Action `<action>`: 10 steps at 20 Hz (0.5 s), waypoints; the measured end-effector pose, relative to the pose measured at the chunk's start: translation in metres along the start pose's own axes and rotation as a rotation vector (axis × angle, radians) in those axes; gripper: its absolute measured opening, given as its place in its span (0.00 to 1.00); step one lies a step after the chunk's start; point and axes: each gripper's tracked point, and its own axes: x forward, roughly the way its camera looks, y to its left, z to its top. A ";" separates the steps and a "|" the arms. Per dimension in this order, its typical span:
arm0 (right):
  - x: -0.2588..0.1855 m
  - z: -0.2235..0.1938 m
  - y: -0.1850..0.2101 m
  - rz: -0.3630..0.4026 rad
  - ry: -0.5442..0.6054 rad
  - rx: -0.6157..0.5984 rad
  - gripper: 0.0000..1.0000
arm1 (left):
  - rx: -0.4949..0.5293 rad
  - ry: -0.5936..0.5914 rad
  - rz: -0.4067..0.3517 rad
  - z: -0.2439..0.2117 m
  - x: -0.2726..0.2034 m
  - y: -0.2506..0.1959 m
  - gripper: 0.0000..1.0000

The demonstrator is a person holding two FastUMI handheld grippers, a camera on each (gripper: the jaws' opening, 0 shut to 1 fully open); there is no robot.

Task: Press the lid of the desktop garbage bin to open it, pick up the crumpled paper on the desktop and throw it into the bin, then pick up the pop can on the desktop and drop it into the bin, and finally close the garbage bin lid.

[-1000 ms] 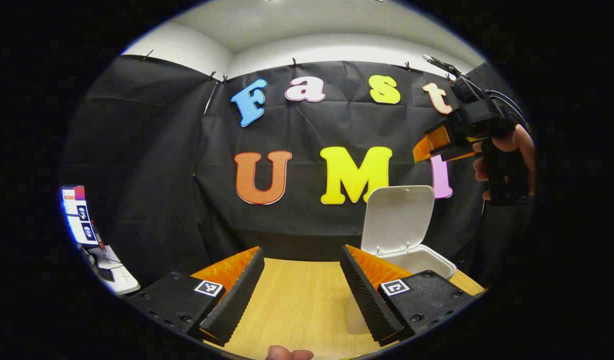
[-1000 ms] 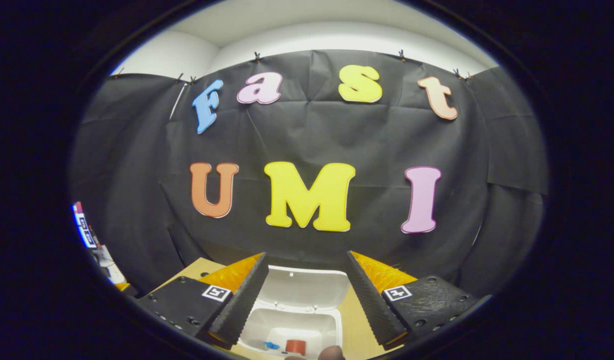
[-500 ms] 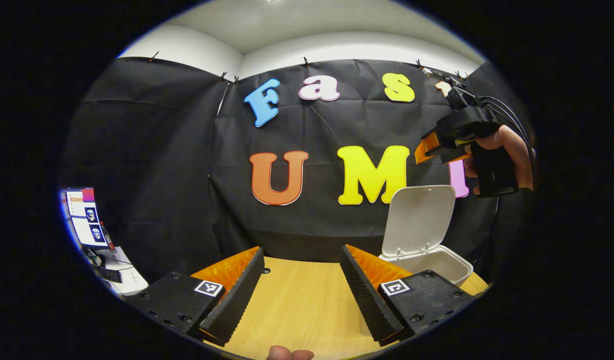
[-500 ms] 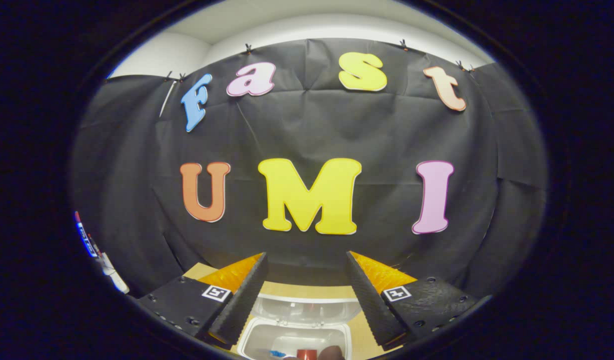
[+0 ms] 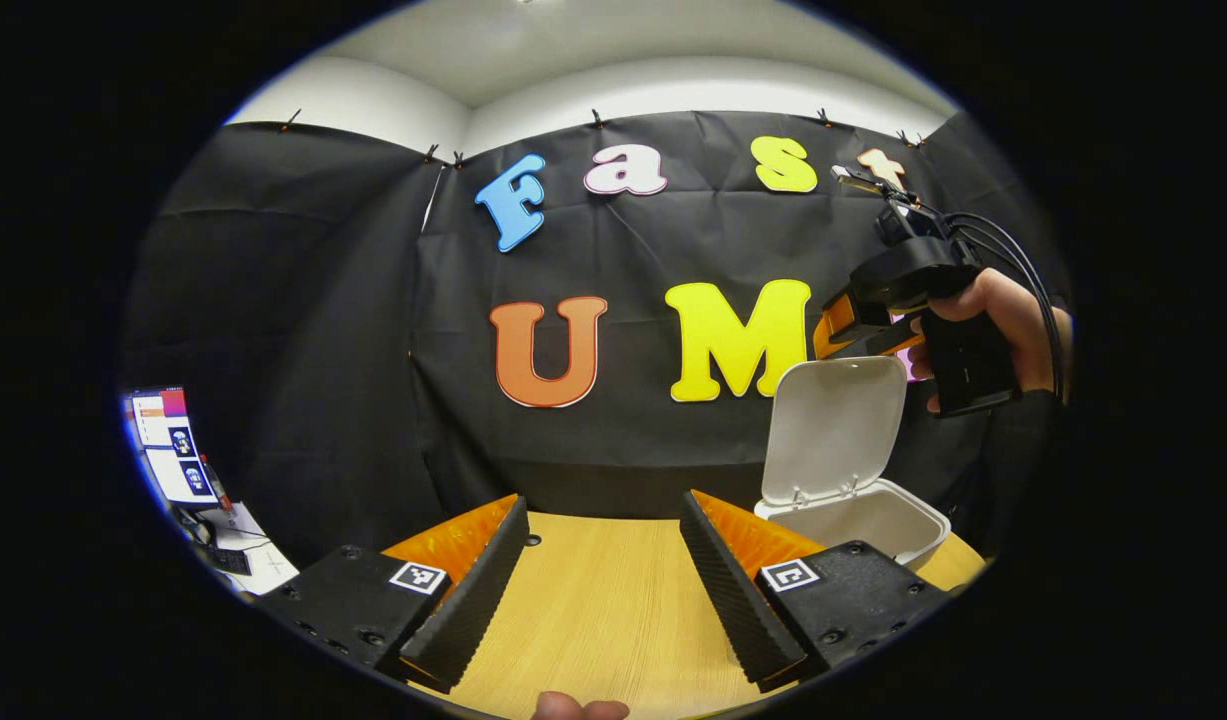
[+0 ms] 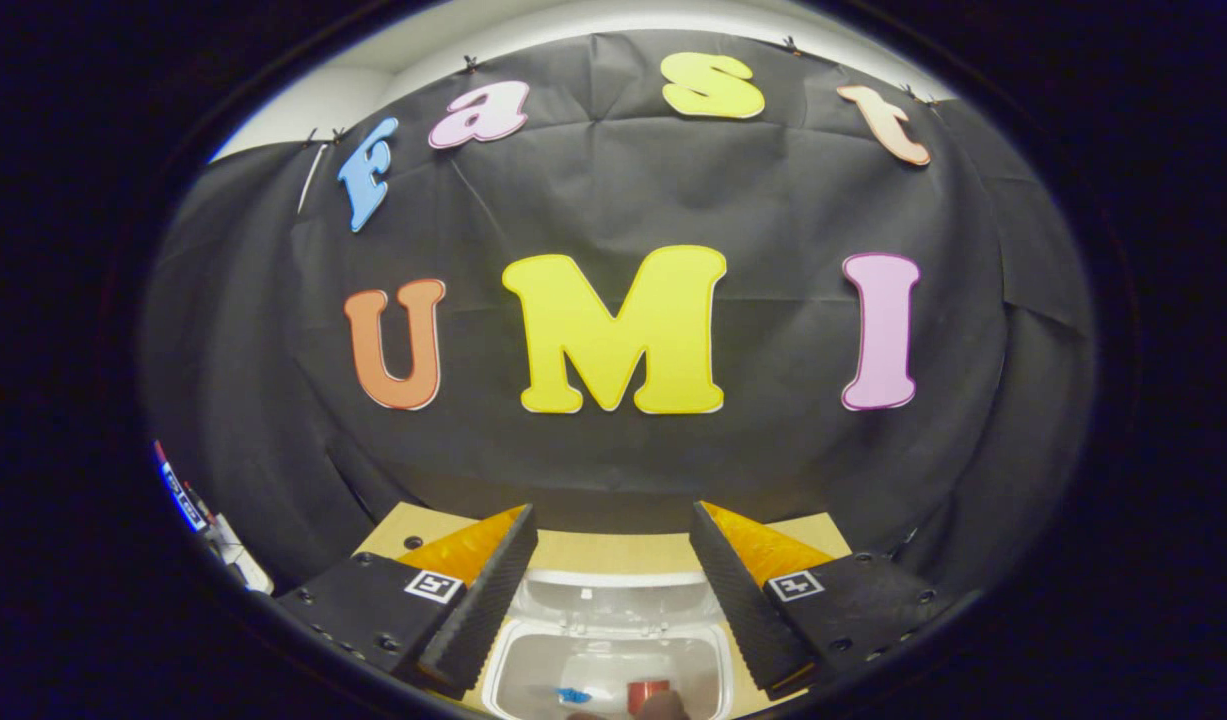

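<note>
The white garbage bin [image 5: 873, 520] stands at the right of the wooden table [image 5: 593, 610], its lid [image 5: 833, 425] raised upright. My left gripper [image 5: 605, 585] hovers low over the table, open with nothing between its fingers. In the left gripper view, my right gripper [image 5: 853, 325], held by a hand [image 5: 1013, 315], hangs just above and behind the lid's top edge. In the right gripper view, my right gripper [image 6: 613, 590] is open above the bin [image 6: 613, 675]. Inside lie the red pop can [image 6: 648, 690] and a bit of blue beside pale paper [image 6: 573, 694].
A monitor [image 5: 168, 445] and papers sit at the far left beyond the table edge. The booth's black cloth wall closes the back, close behind the bin. A fingertip [image 5: 578, 708] shows at the bottom edge of the left gripper view.
My right gripper has come down and forward, from well above the bin to just over the upright lid. Both grippers stay open; the left has barely moved.
</note>
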 end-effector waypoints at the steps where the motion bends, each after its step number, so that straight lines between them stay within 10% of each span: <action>1: -0.003 -0.003 0.000 -0.001 -0.007 -0.004 0.94 | -0.005 0.004 0.000 -0.001 -0.002 0.002 0.98; 10: -0.036 -0.056 -0.002 -0.026 0.059 -0.009 0.95 | -0.030 -0.016 0.006 -0.001 -0.021 0.020 0.98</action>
